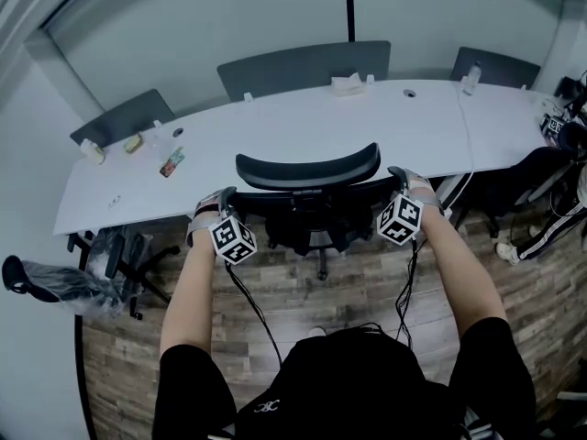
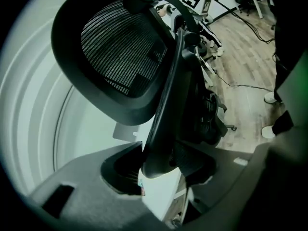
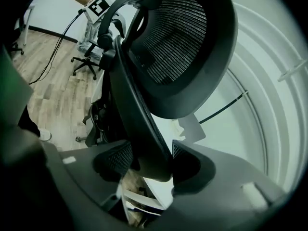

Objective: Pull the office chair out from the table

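Black chair (image 1: pixel 307 168) within left claw (image 1: pixel 227 195), right claw (image 1: pixel 398 173)

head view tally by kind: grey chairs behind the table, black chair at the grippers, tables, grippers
grey chairs: 3
black chair: 1
table: 1
grippers: 2, left gripper and right gripper, each with its fingers closed on an edge of the black chair's back
total: 7
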Tool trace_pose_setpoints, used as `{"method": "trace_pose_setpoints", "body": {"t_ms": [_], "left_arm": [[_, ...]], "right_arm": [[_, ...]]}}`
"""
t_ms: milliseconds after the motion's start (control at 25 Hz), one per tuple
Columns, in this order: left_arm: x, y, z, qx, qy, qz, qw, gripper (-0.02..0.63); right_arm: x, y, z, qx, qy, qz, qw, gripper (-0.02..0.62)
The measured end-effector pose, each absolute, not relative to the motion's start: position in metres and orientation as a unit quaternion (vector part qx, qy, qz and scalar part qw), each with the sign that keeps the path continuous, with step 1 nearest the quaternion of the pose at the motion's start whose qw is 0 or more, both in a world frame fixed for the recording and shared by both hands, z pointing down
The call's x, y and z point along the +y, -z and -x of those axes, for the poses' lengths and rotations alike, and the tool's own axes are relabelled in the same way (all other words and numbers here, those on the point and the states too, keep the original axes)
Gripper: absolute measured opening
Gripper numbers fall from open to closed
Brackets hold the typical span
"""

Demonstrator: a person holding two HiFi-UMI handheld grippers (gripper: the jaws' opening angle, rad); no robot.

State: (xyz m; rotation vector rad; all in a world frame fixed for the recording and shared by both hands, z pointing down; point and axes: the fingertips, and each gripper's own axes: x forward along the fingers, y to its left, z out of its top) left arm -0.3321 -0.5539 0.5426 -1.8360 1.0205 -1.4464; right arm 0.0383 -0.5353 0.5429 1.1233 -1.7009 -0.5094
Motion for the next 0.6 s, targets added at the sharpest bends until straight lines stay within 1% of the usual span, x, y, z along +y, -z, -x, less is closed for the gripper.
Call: {"method": "trace_pose_setpoints", "body": {"t_ms": [240,440,600], "left_arm": [[-0.549,-0.542,0.331,0.406,0.553,0.676,0.269,0.206],[-0.522,-0.545,0.323,0.419,0.558,0.670,0.254,0.206],[-0.511,-0.542,0.322,0.437,0.559,0.667,0.229,0.209]], "right_arm": [[-0.534,-0.542,-0.040,-0.704,0.210,-0.458,0.500,0.258],[-0.517,-0.544,-0.048,-0.711,0.221,-0.447,0.495,0.258],[-0.513,-0.541,-0.049,-0.718,0.225,-0.428,0.500,0.255]]}}
